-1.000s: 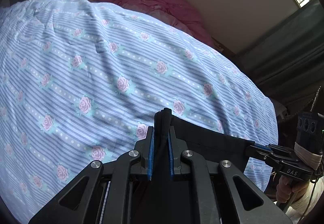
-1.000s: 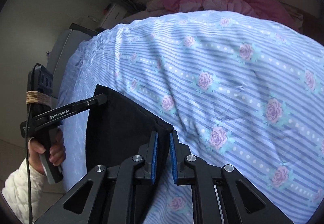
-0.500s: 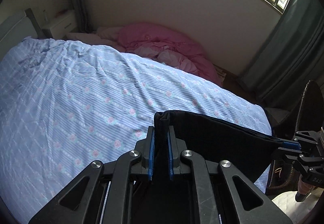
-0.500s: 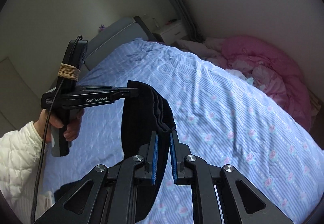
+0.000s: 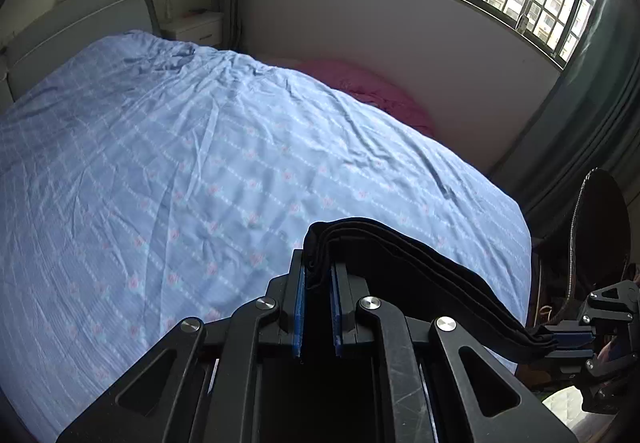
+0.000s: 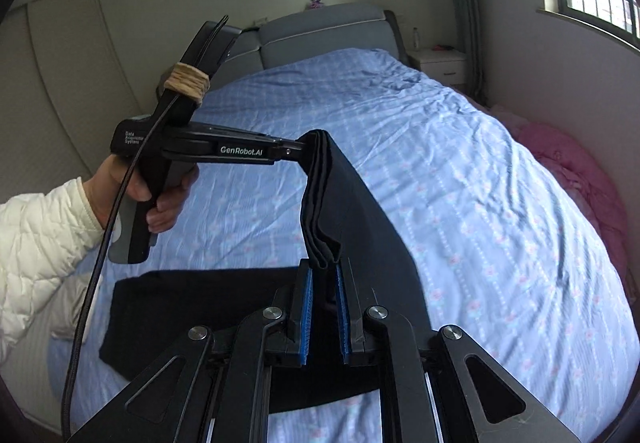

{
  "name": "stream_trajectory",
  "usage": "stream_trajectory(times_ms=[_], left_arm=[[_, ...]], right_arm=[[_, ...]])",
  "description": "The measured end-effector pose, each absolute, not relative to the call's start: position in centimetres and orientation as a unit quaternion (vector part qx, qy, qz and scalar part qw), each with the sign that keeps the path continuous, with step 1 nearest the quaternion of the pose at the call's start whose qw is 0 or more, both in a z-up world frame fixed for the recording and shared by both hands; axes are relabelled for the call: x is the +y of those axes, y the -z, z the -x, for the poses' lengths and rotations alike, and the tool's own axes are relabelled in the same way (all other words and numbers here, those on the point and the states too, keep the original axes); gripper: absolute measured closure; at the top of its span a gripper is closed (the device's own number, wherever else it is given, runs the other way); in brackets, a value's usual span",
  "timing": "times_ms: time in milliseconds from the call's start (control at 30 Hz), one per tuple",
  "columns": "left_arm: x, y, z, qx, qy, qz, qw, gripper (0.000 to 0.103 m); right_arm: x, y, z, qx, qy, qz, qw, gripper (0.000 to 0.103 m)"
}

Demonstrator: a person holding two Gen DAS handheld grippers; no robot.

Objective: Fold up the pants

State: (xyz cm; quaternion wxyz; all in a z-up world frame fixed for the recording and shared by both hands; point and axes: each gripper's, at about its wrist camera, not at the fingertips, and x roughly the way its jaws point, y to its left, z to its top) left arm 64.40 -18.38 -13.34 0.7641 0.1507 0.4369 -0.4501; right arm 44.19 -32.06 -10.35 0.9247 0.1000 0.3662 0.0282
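Black pants (image 6: 352,211) hang folded in several layers above the bed, stretched between both grippers. My left gripper (image 5: 318,271) is shut on one end of the bunched edge; it also shows in the right wrist view as the left gripper (image 6: 302,147), held by a hand in a white sleeve. My right gripper (image 6: 322,275) is shut on the other end, and appears as the right gripper (image 5: 560,339) at the far right of the left wrist view. The lower part of the pants (image 6: 192,303) lies flat on the blue sheet.
A wide bed with a blue floral sheet (image 5: 200,163) fills both views. A pink quilt (image 6: 580,179) is heaped on its far side by the wall. A grey headboard (image 6: 320,31), a white nightstand (image 5: 196,29), windows and green curtains (image 5: 592,115) surround it.
Both grippers have risen well above the bed, lifting the pants' edge with them. The cameras now look out over the whole bed and room instead of close at the sheet.
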Motion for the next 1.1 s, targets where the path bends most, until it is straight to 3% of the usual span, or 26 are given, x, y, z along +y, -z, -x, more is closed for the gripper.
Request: stream_trajectory(times_ms=[467, 500, 567, 633, 667, 867, 1100], left_arm=[[-4.2, 26.9, -64.9, 0.519, 0.391, -0.132, 0.748, 0.09], [-3.8, 27.4, -64.9, 0.523, 0.385, -0.133, 0.749, 0.088], [-2.5, 28.6, -64.8, 0.53, 0.36, -0.151, 0.753, 0.065], [-0.7, 29.5, -64.9, 0.537, 0.346, -0.162, 0.752, 0.051], [0.4, 29.8, -64.9, 0.542, 0.333, -0.163, 0.754, 0.05], [5.7, 29.4, -62.3, 0.562, 0.301, -0.129, 0.76, 0.049], [4.3, 29.8, -62.1, 0.584, 0.319, 0.031, 0.746, 0.054]], right_arm=[[-18.1, 21.2, -46.4, 0.482, -0.07, -0.056, 0.872, 0.091], [-17.7, 21.7, -46.5, 0.487, -0.073, -0.053, 0.868, 0.091], [-17.0, 23.0, -47.0, 0.503, -0.08, -0.051, 0.859, 0.088], [-16.3, 24.0, -47.4, 0.524, -0.088, -0.051, 0.845, 0.085], [-15.9, 24.3, -47.5, 0.532, -0.095, -0.053, 0.84, 0.082], [-14.2, 23.3, -45.8, 0.532, -0.139, -0.056, 0.833, 0.075], [-18.4, 25.8, -46.5, 0.546, -0.077, -0.096, 0.829, 0.074]])
